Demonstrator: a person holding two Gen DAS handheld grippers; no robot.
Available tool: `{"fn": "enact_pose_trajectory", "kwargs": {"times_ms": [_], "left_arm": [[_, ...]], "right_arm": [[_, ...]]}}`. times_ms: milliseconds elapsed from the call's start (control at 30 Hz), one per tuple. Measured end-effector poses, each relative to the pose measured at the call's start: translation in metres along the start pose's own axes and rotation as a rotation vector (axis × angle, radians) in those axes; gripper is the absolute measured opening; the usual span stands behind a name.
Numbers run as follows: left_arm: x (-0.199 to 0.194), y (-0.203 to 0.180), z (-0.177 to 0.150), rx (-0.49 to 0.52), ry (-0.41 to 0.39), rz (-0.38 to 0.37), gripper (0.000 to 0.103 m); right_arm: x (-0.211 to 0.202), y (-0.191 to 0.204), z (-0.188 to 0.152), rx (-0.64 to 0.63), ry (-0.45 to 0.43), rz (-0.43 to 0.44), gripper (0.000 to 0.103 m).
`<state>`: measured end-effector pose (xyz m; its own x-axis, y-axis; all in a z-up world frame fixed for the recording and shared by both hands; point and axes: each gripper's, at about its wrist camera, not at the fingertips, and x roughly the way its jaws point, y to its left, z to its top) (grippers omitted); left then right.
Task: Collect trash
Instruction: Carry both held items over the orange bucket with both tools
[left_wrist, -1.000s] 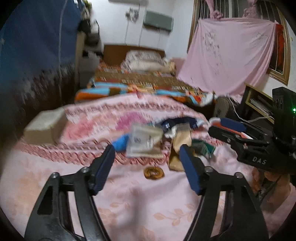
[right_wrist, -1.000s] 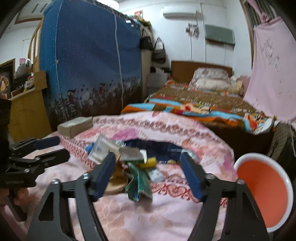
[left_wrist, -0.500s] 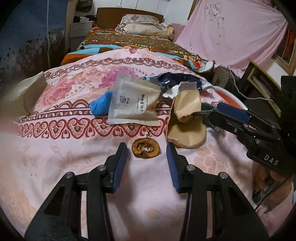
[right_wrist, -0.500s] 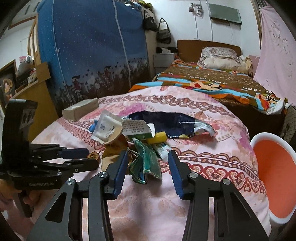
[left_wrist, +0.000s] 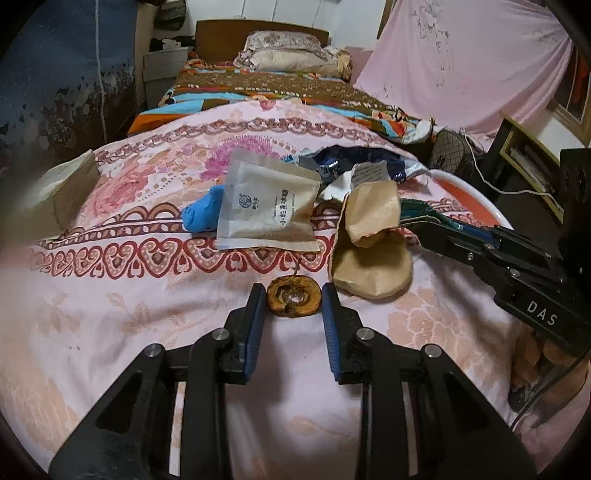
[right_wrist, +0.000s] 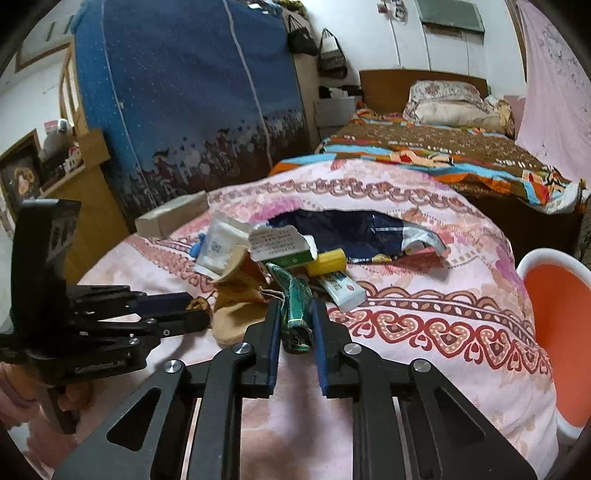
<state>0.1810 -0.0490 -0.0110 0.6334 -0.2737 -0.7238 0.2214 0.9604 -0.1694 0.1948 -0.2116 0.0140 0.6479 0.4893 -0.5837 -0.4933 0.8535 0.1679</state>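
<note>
Right now both grippers are down on the pink bedspread (left_wrist: 110, 314), working at the litter heaped in its middle. The left gripper (left_wrist: 294, 295) has just been closing, and its blue pads sit against either side of a brown dried fruit ring (left_wrist: 294, 302), which lies flat on the bedspread at the near edge of the heap. The right gripper (right_wrist: 297, 325) has also just been closing and is clamped on a crumpled green wrapper (right_wrist: 293, 306), whose lower end is pinched between the blue pads while the rest runs up into the heap.

Behind the ring lie a white sachet (left_wrist: 269, 210) with a blue sock (left_wrist: 203, 214) tucked against its left edge, and a tan paper bag (left_wrist: 369, 258) just to the ring's right. Beyond the wrapper are a white tube (right_wrist: 341, 290), a yellow cap (right_wrist: 327, 261) and a dark blue foil bag (right_wrist: 354, 232). An orange bin (right_wrist: 561, 325) with a white rim stands off the bedspread's right edge, well apart from the heap.
</note>
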Motion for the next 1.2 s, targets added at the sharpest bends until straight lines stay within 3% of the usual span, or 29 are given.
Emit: {"fn": "enact_pose_trajectory", "kwargs": {"times_ms": [233, 433, 600, 700, 833, 967, 1067, 1200], "left_arm": [[-0.03, -0.011, 0.001, 0.003, -0.181, 0.017, 0.015], [-0.05, -0.04, 0.026, 0.059, -0.351, -0.032, 0.015], [-0.057, -0.075, 0.049, 0.137, -0.452, -0.103, 0.015], [-0.055, -0.1, 0.063, 0.191, -0.493, -0.156, 0.015], [-0.046, -0.136, 0.081, 0.267, -0.51, -0.247, 0.015], [-0.029, -0.168, 0.095, 0.309, -0.471, -0.322, 0.015], [-0.012, -0.188, 0.103, 0.332, -0.412, -0.363, 0.015], [0.019, -0.207, 0.114, 0.34, -0.288, -0.356, 0.015]], "right_arm": [[-0.019, 0.0, 0.002, -0.013, -0.103, -0.029, 0.01], [-0.052, -0.012, 0.008, 0.026, -0.286, -0.057, 0.01], [-0.089, -0.031, 0.01, 0.067, -0.48, -0.15, 0.01], [-0.109, -0.039, 0.009, 0.059, -0.581, -0.269, 0.01], [-0.126, -0.057, 0.008, 0.086, -0.653, -0.41, 0.01], [-0.132, -0.088, 0.005, 0.167, -0.652, -0.507, 0.011], [-0.136, -0.114, -0.001, 0.248, -0.626, -0.552, 0.012], [-0.136, -0.142, -0.01, 0.335, -0.567, -0.615, 0.013]]}}
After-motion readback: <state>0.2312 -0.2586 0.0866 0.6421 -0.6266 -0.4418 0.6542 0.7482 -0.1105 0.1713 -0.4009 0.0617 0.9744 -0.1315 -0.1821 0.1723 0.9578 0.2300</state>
